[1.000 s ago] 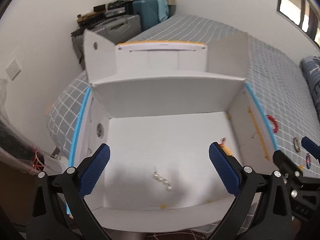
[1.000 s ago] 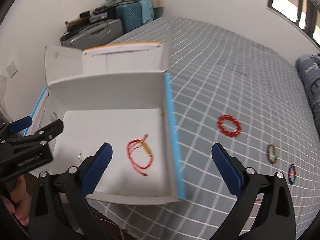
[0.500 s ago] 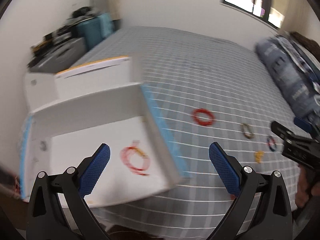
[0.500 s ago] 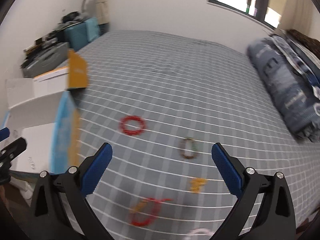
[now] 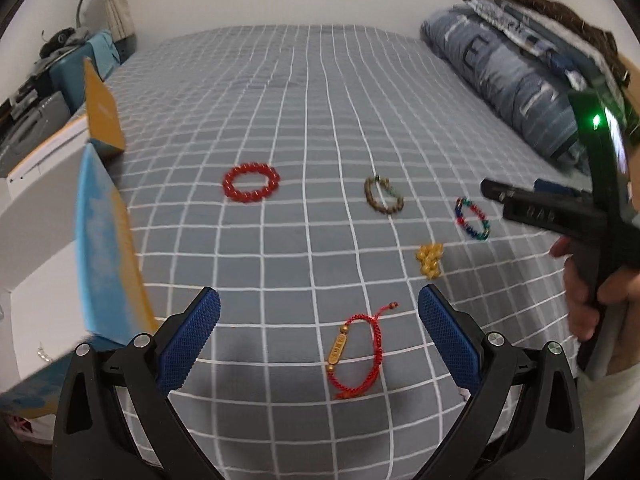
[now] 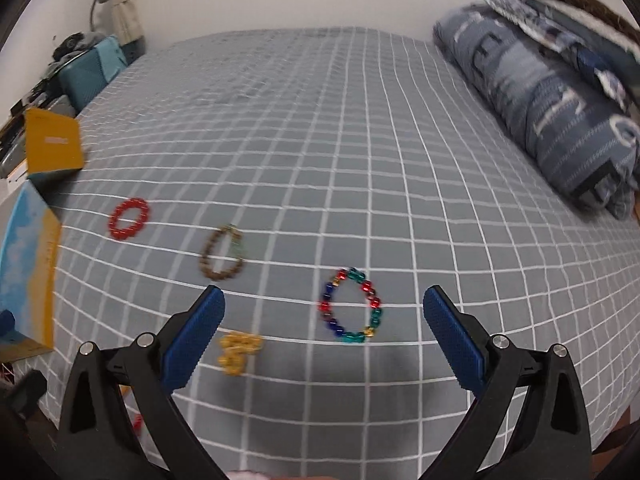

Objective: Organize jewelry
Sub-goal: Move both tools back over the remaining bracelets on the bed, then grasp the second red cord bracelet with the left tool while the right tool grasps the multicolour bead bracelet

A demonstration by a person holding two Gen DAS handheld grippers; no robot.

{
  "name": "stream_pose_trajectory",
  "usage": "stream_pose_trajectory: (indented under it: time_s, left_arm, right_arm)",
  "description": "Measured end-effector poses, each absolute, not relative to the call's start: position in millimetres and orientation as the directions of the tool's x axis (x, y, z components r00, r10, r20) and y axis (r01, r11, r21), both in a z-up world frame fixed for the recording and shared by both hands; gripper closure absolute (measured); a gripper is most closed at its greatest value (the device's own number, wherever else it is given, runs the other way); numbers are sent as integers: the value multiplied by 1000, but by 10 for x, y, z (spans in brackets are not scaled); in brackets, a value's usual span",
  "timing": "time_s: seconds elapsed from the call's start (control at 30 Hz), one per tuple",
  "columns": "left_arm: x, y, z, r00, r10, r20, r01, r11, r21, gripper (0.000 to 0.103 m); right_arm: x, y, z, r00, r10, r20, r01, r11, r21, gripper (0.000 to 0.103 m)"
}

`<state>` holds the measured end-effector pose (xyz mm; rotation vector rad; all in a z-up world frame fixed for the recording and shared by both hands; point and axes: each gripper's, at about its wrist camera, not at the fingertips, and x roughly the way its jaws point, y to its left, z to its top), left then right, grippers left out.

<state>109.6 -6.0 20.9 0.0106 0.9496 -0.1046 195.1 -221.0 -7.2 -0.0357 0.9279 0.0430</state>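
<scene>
A grey bedspread with a white grid (image 5: 320, 120) covers the bed. The left gripper (image 5: 319, 322) hovers with jaws spread wide, empty; a red cord bracelet with a gold tube bead (image 5: 354, 350) lies between its blue fingers. The right gripper (image 6: 324, 322) is equally wide and empty, a multicoloured glass-bead bracelet (image 6: 351, 306) between its fingers, a yellow bead cluster (image 6: 238, 350) just left. The white cardboard box (image 5: 48, 240) sits left of the left gripper.

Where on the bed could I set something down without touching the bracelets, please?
The far half of the bed, between the bracelets and the wall, is bare. The near strip is crowded: red bead ring, brown bracelet, colourful bracelet, gold beads, red cord bracelet.
</scene>
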Motion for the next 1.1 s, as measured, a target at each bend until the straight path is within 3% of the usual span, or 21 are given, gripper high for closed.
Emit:
stream_pose_trajectory:
  time_s: [0.3,0.77,0.93,1.1]
  left_arm:
    - [1144,-152,-290,518,-93,-851,94,994,-51,6]
    - [1139,-360,-748,454,-89,-887,119,992,-39,6]
    - [1132,-349,-831,449,-93,-889,108,993,-49,7]
    - [1112,-356,-836,427,-76,-901,108,994,-32,18]
  right_arm:
    - [2230,-2565,-635,535,39,-844,-8,999,41,7]
    - [2334,-2549,-975,508,33,-861,-5,999,36,8]
    - [2346,-2512,-996,509,14,-860,-13,1000,8,17]
    - [2334,-2485,-986,511,21,-859,-42,999,-1,37]
